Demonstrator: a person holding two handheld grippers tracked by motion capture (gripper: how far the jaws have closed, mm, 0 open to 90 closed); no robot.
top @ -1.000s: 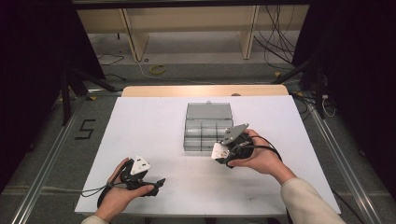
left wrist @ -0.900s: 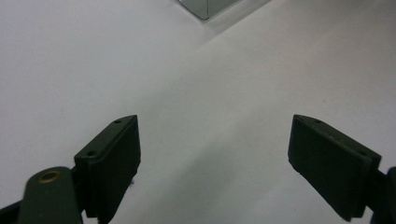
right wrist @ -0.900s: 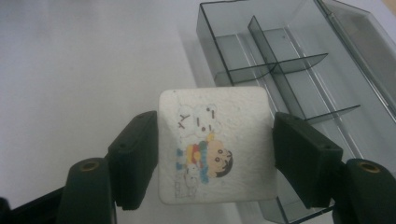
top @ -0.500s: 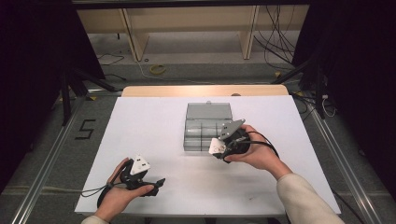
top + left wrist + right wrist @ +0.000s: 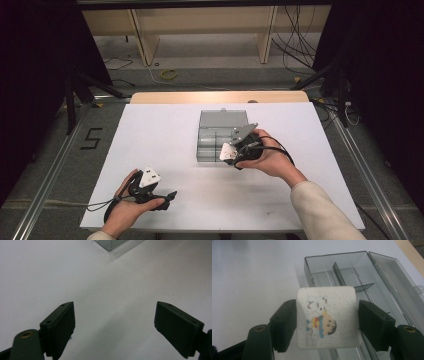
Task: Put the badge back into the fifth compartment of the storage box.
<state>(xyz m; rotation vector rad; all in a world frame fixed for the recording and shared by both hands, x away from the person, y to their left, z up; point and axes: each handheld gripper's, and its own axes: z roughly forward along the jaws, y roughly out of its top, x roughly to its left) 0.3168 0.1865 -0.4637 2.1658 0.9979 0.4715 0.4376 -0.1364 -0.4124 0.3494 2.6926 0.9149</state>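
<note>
High view overhead, facing forward-down; gripper views close, sharing grey box (image 5: 352,280).

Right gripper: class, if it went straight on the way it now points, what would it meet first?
Probably the open grey box: the right gripper, shut on a white picture tile, points at its compartments. Depth is hard to judge.

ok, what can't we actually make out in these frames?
- White cartoon-printed square: its lower edge and whatever lies under it, hidden by the square itself in the right gripper view.
- Grey compartment box: near-right part hidden by the right gripper in the high view; cut off by the top edge in the left gripper view.
- Left gripper: jaws too small to read in the high view.
</note>
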